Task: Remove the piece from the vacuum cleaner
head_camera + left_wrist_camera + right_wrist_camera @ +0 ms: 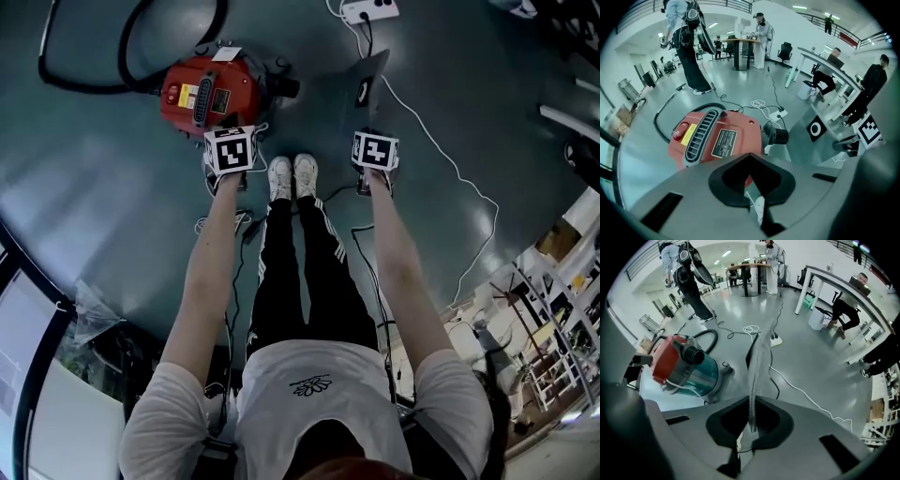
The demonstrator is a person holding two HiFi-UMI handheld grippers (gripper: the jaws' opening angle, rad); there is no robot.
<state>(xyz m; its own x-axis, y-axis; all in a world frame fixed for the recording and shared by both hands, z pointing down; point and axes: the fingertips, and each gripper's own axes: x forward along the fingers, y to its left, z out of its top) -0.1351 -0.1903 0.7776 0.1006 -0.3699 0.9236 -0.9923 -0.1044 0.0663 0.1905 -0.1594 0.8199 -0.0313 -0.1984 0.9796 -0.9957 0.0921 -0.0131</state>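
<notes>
Grey piece (pixel 758 357) clamped in right tongs (pixel 752 404), apart from red vacuum cleaner (pixel 211 92); left tongs (pixel 747 158) together, empty.

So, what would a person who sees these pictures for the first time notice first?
First the red vacuum, which sits on the floor just ahead of the left gripper. Next the thin grey piece, which is clamped in the shut jaws of the right gripper and points forward, to the right of the vacuum.
</notes>
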